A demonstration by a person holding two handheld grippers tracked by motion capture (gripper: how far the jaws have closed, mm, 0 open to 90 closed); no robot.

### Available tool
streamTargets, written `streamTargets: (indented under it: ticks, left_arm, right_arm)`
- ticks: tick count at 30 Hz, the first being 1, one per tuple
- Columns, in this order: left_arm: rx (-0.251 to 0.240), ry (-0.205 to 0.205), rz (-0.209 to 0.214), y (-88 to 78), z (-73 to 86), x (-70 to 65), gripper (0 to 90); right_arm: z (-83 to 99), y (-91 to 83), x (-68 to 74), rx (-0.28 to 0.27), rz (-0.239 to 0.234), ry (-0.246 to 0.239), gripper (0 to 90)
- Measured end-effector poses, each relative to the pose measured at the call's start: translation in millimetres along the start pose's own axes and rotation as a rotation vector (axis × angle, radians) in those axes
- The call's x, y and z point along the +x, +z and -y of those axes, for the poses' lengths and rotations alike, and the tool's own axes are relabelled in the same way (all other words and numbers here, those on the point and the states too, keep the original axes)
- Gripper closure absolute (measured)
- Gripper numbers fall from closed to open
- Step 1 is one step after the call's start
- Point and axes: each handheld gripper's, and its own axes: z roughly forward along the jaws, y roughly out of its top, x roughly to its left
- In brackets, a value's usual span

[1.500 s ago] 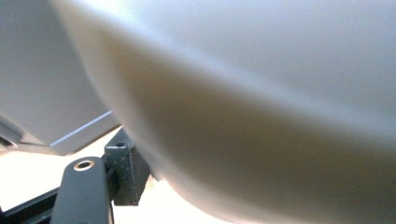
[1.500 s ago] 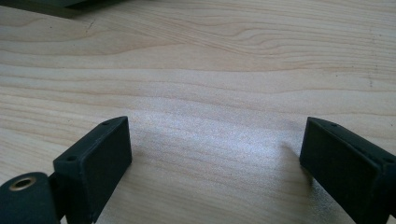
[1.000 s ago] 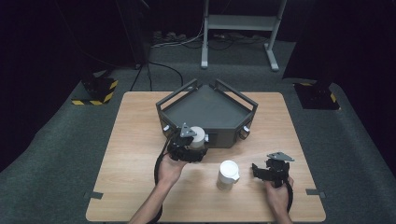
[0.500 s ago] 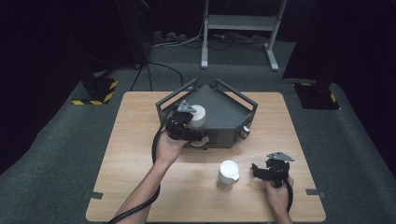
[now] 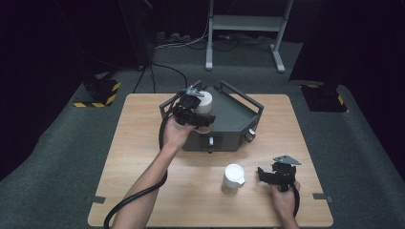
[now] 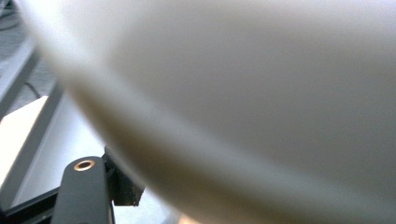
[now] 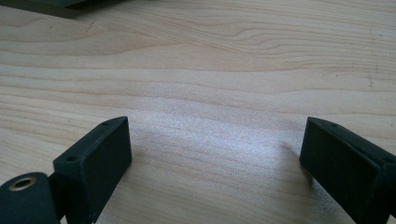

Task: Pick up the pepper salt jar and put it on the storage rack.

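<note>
My left gripper (image 5: pixel 199 113) is shut on a white cup (image 5: pixel 204 101) and holds it above the left part of the dark grey tray (image 5: pixel 229 114). In the left gripper view the cup (image 6: pixel 243 93) is a blurred white mass very close to the camera, and one black jaw rises at the lower left. A second white cup (image 5: pixel 233 178) stands upright on the wooden table (image 5: pixel 138 143) near the front. My right gripper (image 5: pixel 265 175) rests to the right of that cup, apart from it. In the right gripper view my right gripper (image 7: pixel 215 161) is open over bare wood.
The grey tray has raised rails (image 5: pixel 241 98) along its sides and a knob (image 5: pixel 249 136) on its front wall. A black cable (image 5: pixel 138 195) trails from the left hand to the table's front edge. Dark floor surrounds the table, with a metal stand (image 5: pixel 243 28) behind.
My left hand has lifted the white cup from the tray's front left corner, up and away, to above the tray's left part. The right gripper and the other cup have stayed put.
</note>
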Motion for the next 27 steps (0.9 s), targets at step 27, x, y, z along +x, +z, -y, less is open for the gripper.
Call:
streamTargets:
  ticks: [27]
  left_arm:
    - [0.046,-0.08,-0.111,39.0,-0.6,16.1,29.8]
  right_arm:
    - [-0.1,0.0,0.2,0.0,0.001,0.0,8.5]
